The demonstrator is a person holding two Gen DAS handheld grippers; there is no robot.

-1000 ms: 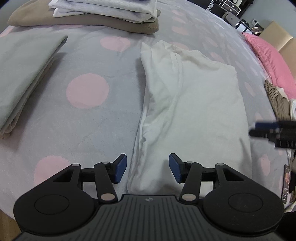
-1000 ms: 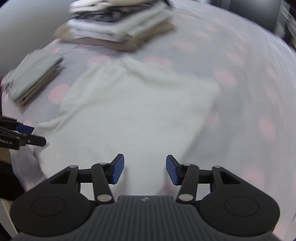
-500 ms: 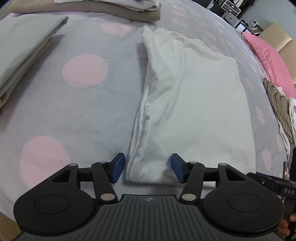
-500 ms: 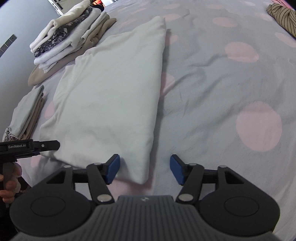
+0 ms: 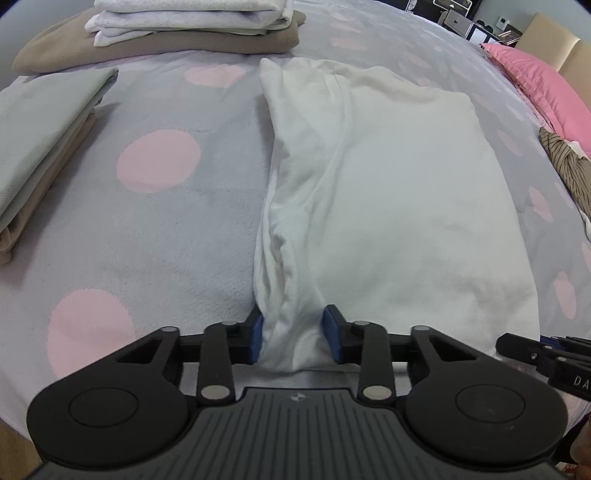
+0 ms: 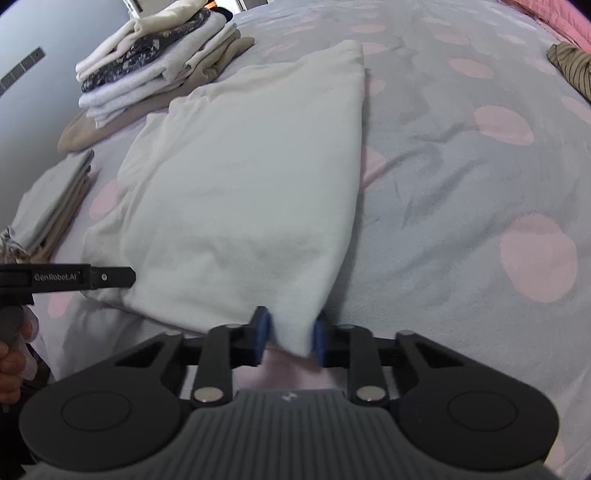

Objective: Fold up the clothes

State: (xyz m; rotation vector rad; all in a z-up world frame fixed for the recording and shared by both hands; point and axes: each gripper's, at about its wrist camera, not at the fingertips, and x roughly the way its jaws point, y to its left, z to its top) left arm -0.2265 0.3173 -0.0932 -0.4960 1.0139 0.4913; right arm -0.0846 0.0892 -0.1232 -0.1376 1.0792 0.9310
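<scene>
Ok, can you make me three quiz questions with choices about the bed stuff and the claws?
1. Where is the stack of folded clothes?
A. beyond the white garment
B. on a chair
C. on the floor

2. What colour are the blanket's dots?
A. green
B. pink
C. blue

3. What is the left claw doing?
A. hanging open in the air
B. pinching the white garment
C. holding a pillow

Answers: A, the stack lies past the garment's far end; B, the dots are pink on grey; B, cloth is bunched between its blue pads.

One white garment (image 5: 399, 206), two folded stacks (image 5: 192, 26), two tools (image 5: 293, 338).
</scene>
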